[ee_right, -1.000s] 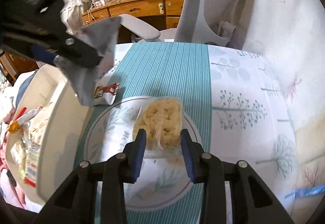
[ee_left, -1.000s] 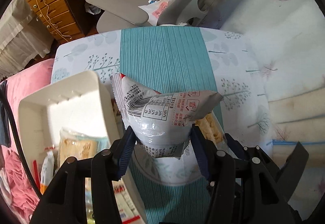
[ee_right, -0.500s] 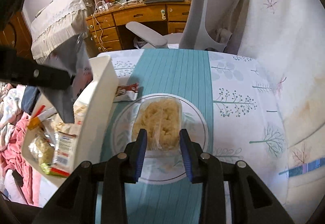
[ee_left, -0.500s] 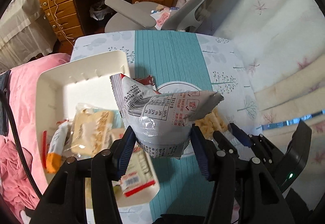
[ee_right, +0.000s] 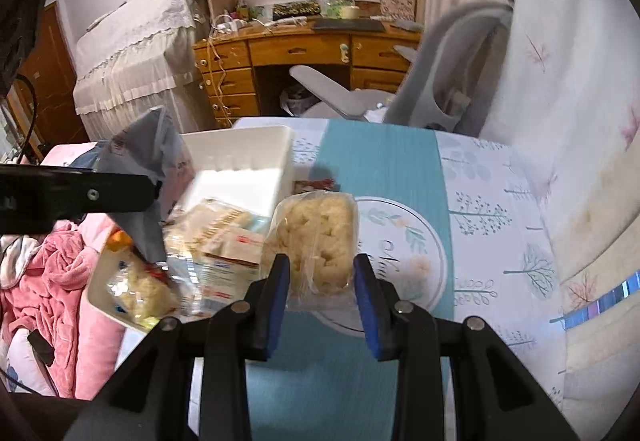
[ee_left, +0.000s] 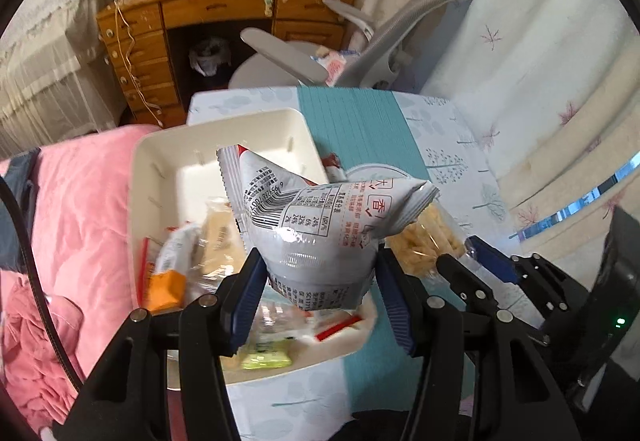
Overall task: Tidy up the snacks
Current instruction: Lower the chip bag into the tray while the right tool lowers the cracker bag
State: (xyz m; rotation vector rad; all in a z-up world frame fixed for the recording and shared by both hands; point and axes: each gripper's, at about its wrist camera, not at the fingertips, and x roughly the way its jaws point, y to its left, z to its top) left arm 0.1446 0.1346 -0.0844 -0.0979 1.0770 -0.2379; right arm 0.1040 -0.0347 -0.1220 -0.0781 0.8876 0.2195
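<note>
Both hands have lifted since a second ago, the left gripper (ee_left: 320, 281) pinching a grey snack bag (ee_left: 320, 225) above the white bin (ee_left: 168, 157), the right gripper (ee_right: 318, 281) clamping a clear puffed-snack pack (ee_right: 316, 241) over the plate (ee_right: 424, 241); several snacks are binned, these two remain, and bin contents blur.

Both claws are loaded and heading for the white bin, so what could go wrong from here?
The left claw pinches only the bottom edge of the grey snack bag, so it might slip out. The right claw carries the clear pack of yellow puffs close alongside, so the two could collide. The white bin already looks crowded near its front end.
</note>
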